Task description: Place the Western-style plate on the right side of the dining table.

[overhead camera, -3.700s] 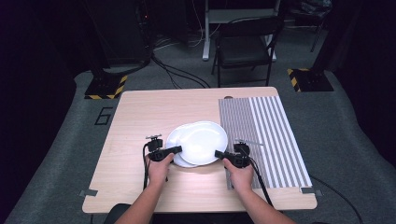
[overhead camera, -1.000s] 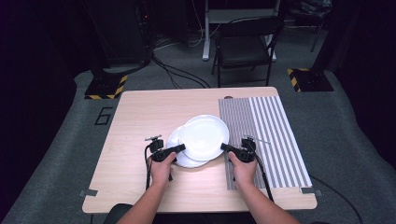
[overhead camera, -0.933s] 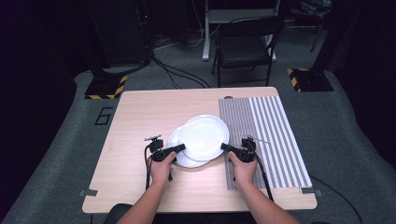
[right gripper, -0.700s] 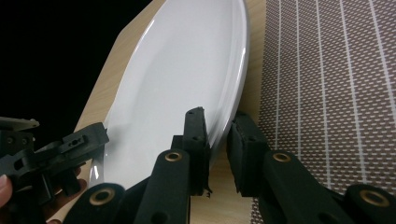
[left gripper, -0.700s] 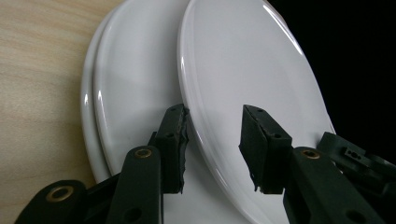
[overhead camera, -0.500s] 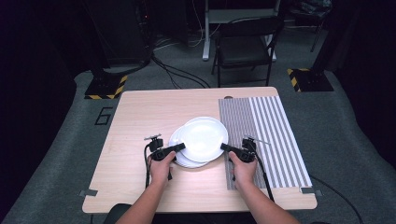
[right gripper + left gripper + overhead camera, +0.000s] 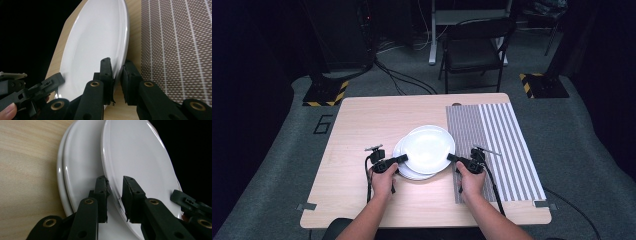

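A white top plate [image 7: 428, 148] is held tilted over a small stack of white plates [image 7: 412, 173] near the middle of the wooden table [image 7: 362, 125]. My left gripper [image 7: 402, 159] is shut on the plate's left rim, and in the left gripper view the jaws straddle that rim [image 7: 115, 185] with the lower plates [image 7: 80, 165] underneath. My right gripper [image 7: 451, 158] is shut on the opposite rim, and the right gripper view shows its jaws pinching the edge of the top plate [image 7: 95, 45].
A brown and white striped placemat [image 7: 502, 145] covers the right side of the table, just right of the plates. A dark folding chair [image 7: 474, 50] stands beyond the far edge. Bare wood lies to the left and in front of the stack.
Since the earliest frame both grippers have carried the top plate up and right off the stack. Over the last second it has eased slightly back toward me.
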Motion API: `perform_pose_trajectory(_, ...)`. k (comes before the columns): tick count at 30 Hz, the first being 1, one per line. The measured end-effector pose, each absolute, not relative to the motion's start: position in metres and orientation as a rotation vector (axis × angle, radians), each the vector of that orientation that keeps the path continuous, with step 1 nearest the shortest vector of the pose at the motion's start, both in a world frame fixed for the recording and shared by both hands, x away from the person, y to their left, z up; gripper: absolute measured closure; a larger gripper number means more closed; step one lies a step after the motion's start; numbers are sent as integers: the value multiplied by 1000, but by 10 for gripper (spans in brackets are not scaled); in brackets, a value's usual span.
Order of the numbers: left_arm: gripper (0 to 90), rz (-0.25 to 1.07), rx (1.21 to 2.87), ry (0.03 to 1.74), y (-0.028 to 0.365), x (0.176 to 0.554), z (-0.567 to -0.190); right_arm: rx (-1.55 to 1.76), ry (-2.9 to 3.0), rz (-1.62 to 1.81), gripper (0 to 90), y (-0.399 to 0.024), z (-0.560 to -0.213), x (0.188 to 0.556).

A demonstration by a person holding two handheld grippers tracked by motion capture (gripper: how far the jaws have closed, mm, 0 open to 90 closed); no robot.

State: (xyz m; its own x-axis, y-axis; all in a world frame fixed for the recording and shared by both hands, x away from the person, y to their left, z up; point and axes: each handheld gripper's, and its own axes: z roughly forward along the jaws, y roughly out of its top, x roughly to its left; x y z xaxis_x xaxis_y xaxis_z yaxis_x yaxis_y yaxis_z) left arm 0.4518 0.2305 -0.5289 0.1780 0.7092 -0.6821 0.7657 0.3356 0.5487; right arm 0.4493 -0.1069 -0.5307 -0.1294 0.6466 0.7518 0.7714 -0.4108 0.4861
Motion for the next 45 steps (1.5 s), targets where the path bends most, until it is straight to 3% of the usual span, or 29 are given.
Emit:
perform_pose_trajectory(11,762,-13,1323,1529,231,448,-520,-1969,-1698,-1611,788,-100,-518,448)
perform_pose_trajectory(45,734,92,1374,1454,224,442,-497,-1935,-1878,-1674,730,-99,-493,442)
